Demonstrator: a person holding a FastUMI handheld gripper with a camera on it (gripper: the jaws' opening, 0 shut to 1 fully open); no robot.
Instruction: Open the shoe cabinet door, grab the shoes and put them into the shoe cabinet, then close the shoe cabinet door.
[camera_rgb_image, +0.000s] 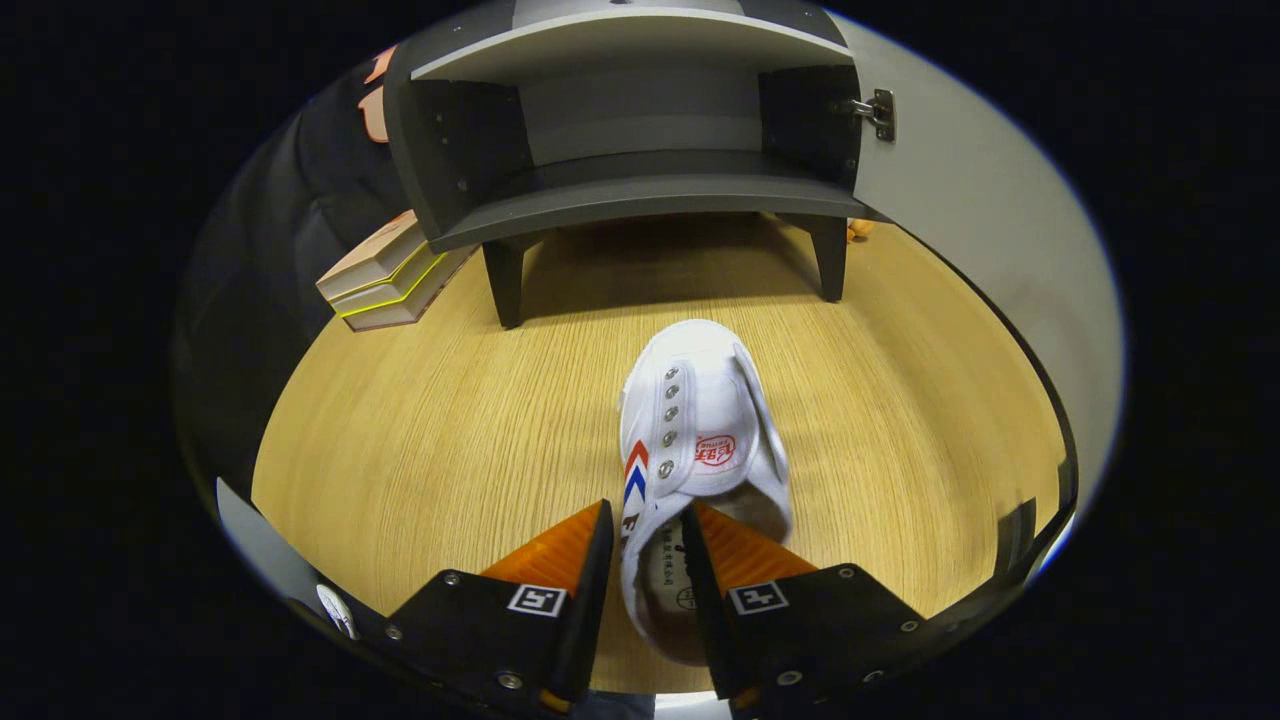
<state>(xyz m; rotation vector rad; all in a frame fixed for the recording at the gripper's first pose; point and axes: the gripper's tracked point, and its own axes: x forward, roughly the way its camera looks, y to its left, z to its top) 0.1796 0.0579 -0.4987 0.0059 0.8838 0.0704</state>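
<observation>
The shoe cabinet (640, 190) stands open, its door (985, 240) swung right; bare table (450, 420) lies between it and the shoe (700, 430) (books (385, 280) crowd its left leg). The hand-held gripper (645, 540) fingers straddle the shoe's side wall.

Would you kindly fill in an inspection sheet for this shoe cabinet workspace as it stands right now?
Surface: wooden table, light grain.
Job's things: white shoe lying on the table, toe toward the shoe cabinet; cabinet door swung open to the right, shelf inside bare.
Clutter: stack of books beside the cabinet's left leg; small orange object behind the right leg, too small to identify.
Grippers: gripper closed on the shoe's side wall at the heel, one finger outside, one inside the opening.
Cables: nothing seen.
Surroundings: dark cloth wall to the left of the cabinet.
</observation>
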